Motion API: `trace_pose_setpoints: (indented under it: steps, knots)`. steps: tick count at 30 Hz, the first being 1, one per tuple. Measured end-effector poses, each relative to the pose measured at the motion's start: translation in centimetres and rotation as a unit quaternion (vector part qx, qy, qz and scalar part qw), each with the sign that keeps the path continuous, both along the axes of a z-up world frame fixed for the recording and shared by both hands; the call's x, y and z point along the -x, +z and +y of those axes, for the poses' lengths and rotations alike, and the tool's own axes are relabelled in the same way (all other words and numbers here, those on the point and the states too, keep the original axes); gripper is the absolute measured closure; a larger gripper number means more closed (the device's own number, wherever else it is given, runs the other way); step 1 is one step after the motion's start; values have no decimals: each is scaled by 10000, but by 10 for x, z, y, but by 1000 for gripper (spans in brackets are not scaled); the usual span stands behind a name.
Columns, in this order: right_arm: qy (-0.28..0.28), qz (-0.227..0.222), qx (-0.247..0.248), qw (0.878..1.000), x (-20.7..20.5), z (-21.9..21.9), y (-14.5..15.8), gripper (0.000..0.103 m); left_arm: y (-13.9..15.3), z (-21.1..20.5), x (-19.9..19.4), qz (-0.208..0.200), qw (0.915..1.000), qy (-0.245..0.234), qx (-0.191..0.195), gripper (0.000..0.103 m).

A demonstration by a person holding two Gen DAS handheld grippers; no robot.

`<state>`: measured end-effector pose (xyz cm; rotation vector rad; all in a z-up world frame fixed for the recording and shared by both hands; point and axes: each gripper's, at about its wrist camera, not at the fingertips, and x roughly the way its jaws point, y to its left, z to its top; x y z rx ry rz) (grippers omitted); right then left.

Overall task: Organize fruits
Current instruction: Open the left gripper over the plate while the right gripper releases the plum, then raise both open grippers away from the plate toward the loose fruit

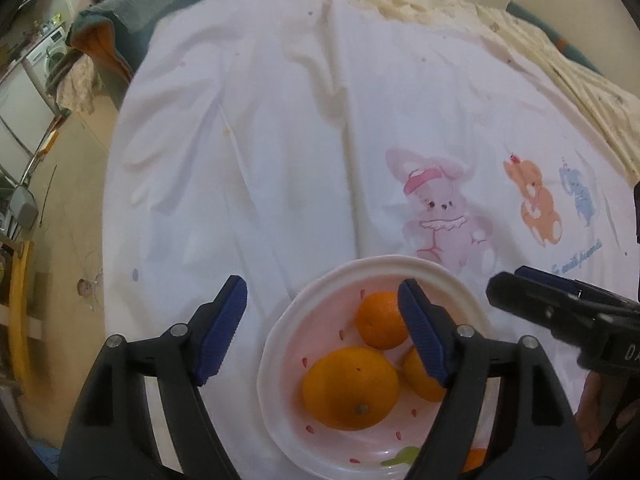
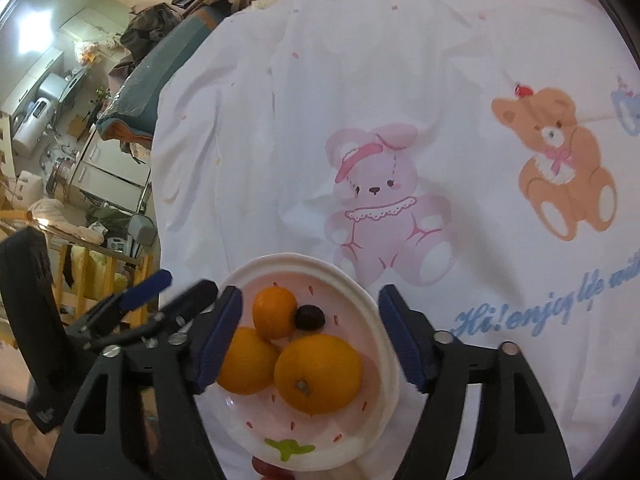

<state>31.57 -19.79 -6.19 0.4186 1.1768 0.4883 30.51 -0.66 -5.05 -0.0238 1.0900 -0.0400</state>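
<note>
Orange fruits (image 2: pixel 318 378) and one dark, perhaps plum (image 2: pixel 309 317), fill bowl (image 2: pixel 372 304).

Oranges (image 2: pixel 318 376): orange. Bowl (image 2: pixel 372 304): pink, red-flecked, white-rimmed. Sheet (image 1: pixel 280 140): white, printed pink rabbit, tan bear. Gripper pads (image 1: pixel 222 332): blue.

The left black two-finger gripper with blue ribbed pads (image 1: pixel 322 330) is held pointing steeply downward, its jaws spread wide with nothing pressed between them. The right black gripper with matching blue pads (image 2: pixel 310 338) is likewise angled down, jaws parted and empty.
</note>
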Motion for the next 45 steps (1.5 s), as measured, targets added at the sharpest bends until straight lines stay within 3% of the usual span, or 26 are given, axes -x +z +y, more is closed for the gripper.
trace_pose_setpoints:
  steps: [4,9,23,28,45]
  knots:
    - [-102,-208,19,9997,11,-6,17,19,8,2,10,-51,10000,48,41,28]
    - [-300,-457,17,9985,24,-15,36,18,19,4,23,-81,10000,37,29,28]
    - [-258,-497,424,9975,80,-24,55,18,67,16,60,-505,9986,42,123,28]
    - [-434,-693,695,9942,104,-30,67,18,70,13,80,-523,9986,-51,40,28]
    - [-820,-438,543,9942,171,-65,59,18,51,-1,152,-101,9997,-16,217,28]
